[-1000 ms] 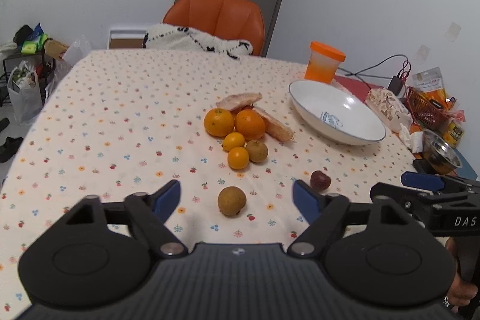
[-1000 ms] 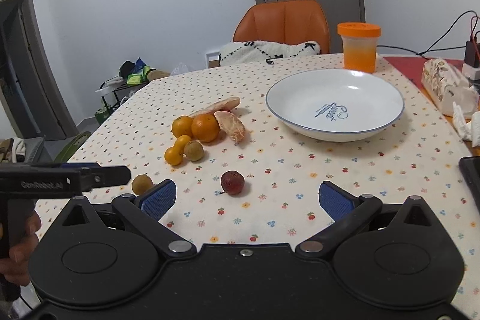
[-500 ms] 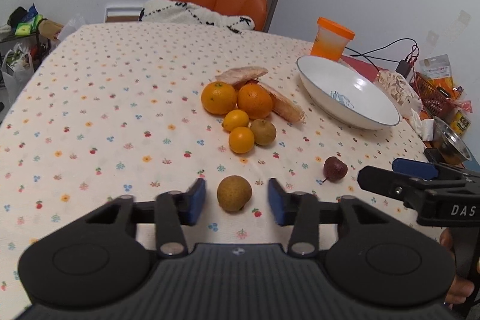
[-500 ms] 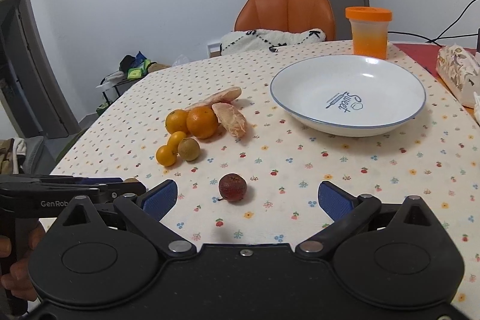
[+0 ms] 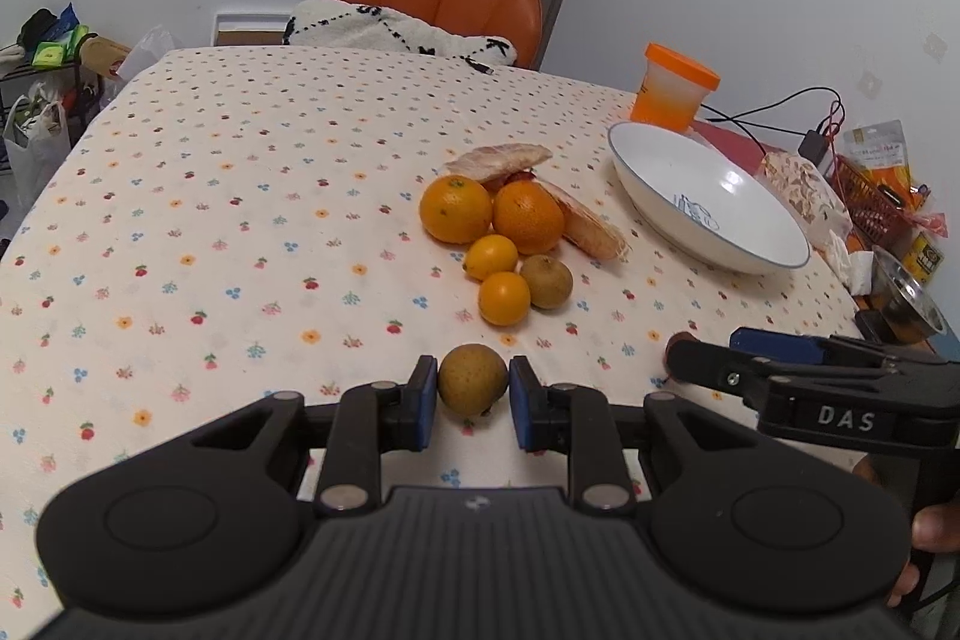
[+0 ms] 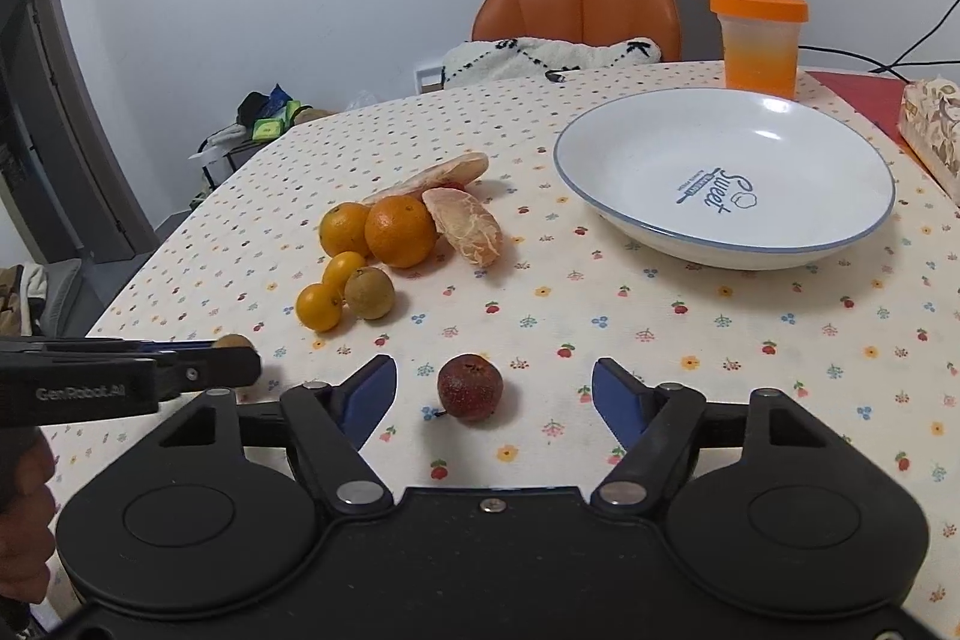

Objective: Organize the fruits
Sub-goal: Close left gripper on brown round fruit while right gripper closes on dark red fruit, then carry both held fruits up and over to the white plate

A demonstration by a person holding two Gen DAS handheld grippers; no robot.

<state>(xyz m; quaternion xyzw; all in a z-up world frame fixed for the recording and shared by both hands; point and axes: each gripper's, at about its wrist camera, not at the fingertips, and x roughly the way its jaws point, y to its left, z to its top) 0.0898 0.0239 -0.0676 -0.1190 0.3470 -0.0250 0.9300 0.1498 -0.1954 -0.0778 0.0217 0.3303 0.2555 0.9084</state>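
The left gripper (image 5: 473,394) has its blue pads pressed against both sides of a brown round fruit (image 5: 472,378) that sits on the flowered tablecloth (image 5: 210,196), while the right gripper (image 6: 493,388) is spread wide around a dark red fruit (image 6: 469,387), its pads well clear of it. Just beyond lies a cluster of 2 oranges (image 5: 456,209), 2 small yellow citrus (image 5: 504,298), another brown fruit (image 5: 545,282) and 2 peeled pomelo segments (image 5: 591,226), standing between the left gripper and the empty white bowl (image 6: 726,178). Bare cloth lies open from the red fruit to the bowl, with an orange-lidded cup (image 6: 759,40) behind it and clutter along the right table edge.
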